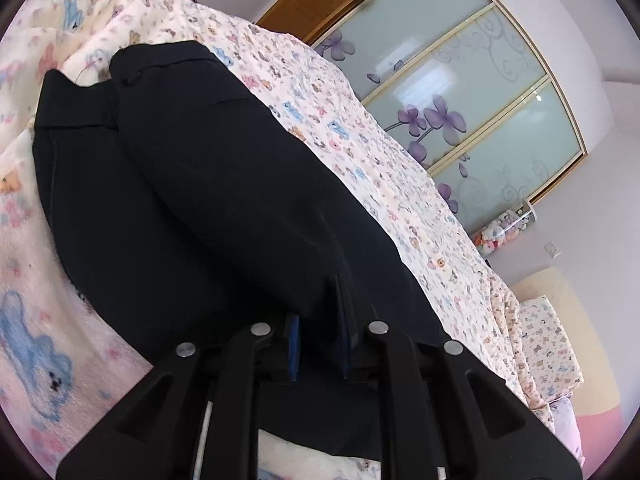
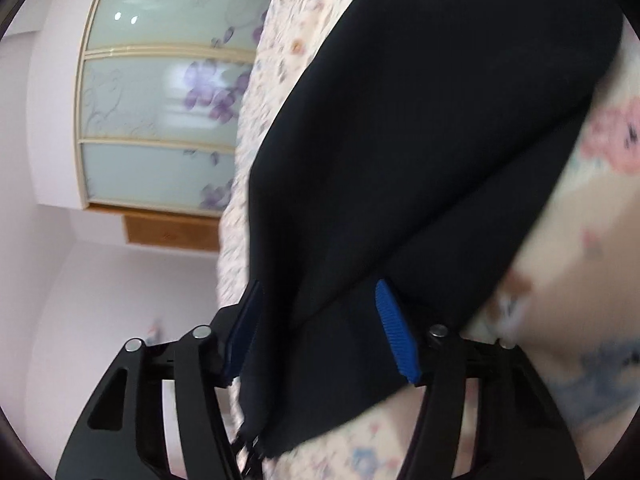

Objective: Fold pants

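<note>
On the bed, across the teddy-print blanket (image 1: pixel 400 184), your black pants (image 1: pixel 192 184) lie stretched out, and they are the mark for everything below. Seen from the left wrist, the two legs lie one over the other in a long band, with the hemmed ends at the far end of the pants, against the fluffy cover (image 1: pixel 36 320) that borders them on that side. So the lengthwise fold looks done to me; the crosswise folds, bringing one end of the pants over the other, are still ahead of you.

Your left gripper (image 1: pixel 320 332) sits at the near end of the pants with its jaws almost together, and dark cloth runs right between the blue pads (image 1: pixel 295 344), so you appear to have that edge pinched.

Your right gripper (image 2: pixel 324 328) stands about half open at a frayed end of the pants. Cloth lies between its pads (image 2: pixel 396 332), but the picture is blurred and the far pad shows bare beside the fabric, so I judge it has no grip yet.

Beyond the pants, past the blanket, stands the wardrobe (image 1: pixel 472 104) with frosted flowered doors.
</note>
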Demonstrator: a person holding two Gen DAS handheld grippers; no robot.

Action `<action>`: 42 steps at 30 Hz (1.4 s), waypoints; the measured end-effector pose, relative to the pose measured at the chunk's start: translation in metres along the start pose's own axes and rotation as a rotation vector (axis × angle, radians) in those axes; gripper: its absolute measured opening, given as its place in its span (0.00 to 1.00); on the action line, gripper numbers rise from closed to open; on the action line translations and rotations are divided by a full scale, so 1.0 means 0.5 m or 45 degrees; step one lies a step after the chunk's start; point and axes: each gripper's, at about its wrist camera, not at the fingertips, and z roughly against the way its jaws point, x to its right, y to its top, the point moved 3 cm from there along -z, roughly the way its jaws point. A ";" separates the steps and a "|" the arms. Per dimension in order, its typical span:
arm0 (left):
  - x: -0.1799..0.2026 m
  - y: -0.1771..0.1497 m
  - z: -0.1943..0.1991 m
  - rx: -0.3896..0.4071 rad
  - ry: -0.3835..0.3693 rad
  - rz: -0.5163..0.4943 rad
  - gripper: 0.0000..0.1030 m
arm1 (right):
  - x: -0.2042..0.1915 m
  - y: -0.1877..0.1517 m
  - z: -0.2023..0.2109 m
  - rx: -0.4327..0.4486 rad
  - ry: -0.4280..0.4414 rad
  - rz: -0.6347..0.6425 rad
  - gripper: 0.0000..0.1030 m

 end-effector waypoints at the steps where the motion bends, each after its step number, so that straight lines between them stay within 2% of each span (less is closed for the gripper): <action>1: -0.002 0.002 -0.004 -0.008 -0.001 0.006 0.15 | 0.004 0.005 -0.011 0.017 -0.044 0.000 0.48; 2: -0.006 0.002 -0.008 -0.020 -0.002 0.016 0.16 | 0.004 0.013 -0.016 0.023 -0.076 -0.001 0.42; 4: -0.016 0.004 -0.011 -0.029 -0.004 0.039 0.16 | -0.011 0.033 -0.026 0.022 -0.154 0.076 0.09; 6: -0.020 0.004 -0.014 -0.034 0.001 0.043 0.17 | -0.051 0.052 -0.018 0.005 -0.185 0.192 0.07; 7: -0.022 0.003 -0.014 -0.035 0.005 0.038 0.17 | -0.092 0.058 0.004 0.039 -0.197 0.311 0.06; 9: -0.017 0.002 -0.014 -0.032 0.021 0.022 0.18 | -0.165 0.058 0.072 0.181 -0.214 0.601 0.06; 11: -0.017 -0.002 -0.014 -0.035 0.033 0.021 0.19 | -0.201 0.051 0.147 0.323 -0.179 0.780 0.05; 12: -0.017 -0.005 -0.014 -0.039 0.019 0.026 0.19 | -0.198 0.056 0.158 0.334 -0.181 0.785 0.05; 13: -0.017 -0.007 -0.012 -0.037 0.012 0.028 0.24 | -0.167 0.061 0.163 0.327 -0.249 0.746 0.05; 15: -0.009 -0.011 -0.004 -0.005 0.056 -0.005 0.22 | -0.068 0.077 0.141 0.220 -0.398 0.585 0.05; 16: -0.008 -0.013 -0.002 0.008 0.072 -0.019 0.22 | -0.017 0.081 0.134 0.170 -0.420 0.476 0.05; 18: -0.012 -0.015 -0.002 0.011 0.085 -0.016 0.26 | 0.053 0.065 0.136 0.120 -0.327 0.315 0.05; 19: -0.017 -0.014 -0.001 0.012 0.078 -0.002 0.30 | 0.060 0.060 0.140 0.126 -0.299 0.308 0.05; 21: -0.025 -0.001 0.007 0.039 0.059 0.026 0.42 | 0.059 0.048 0.147 0.132 -0.282 0.331 0.05; 23: -0.029 0.016 0.019 0.081 0.044 0.044 0.69 | 0.052 0.044 0.154 0.125 -0.274 0.337 0.05; 25: -0.032 0.033 0.023 0.092 0.017 0.065 0.80 | 0.054 0.049 0.155 0.123 -0.263 0.331 0.05; 28: -0.056 0.057 0.011 0.035 -0.058 0.160 0.83 | 0.050 0.052 0.147 0.120 -0.266 0.335 0.05; 32: -0.109 0.086 -0.011 -0.072 -0.268 0.433 0.94 | 0.047 0.062 0.149 0.120 -0.267 0.337 0.06; 34: -0.122 0.096 -0.022 -0.132 -0.304 0.493 0.94 | 0.047 0.068 0.139 0.120 -0.274 0.341 0.06; 35: -0.125 0.097 -0.026 -0.178 -0.316 0.530 0.93 | 0.045 0.070 0.137 0.122 -0.278 0.343 0.06; 38: -0.121 0.097 -0.025 -0.198 -0.306 0.594 0.94 | 0.042 0.073 0.130 0.127 -0.290 0.348 0.06; 40: -0.117 0.112 -0.041 -0.216 -0.272 0.573 0.94 | 0.040 0.071 0.129 0.131 -0.301 0.353 0.06; 42: -0.114 0.133 -0.042 -0.153 -0.234 0.506 0.93 | 0.039 0.072 0.129 0.133 -0.304 0.361 0.06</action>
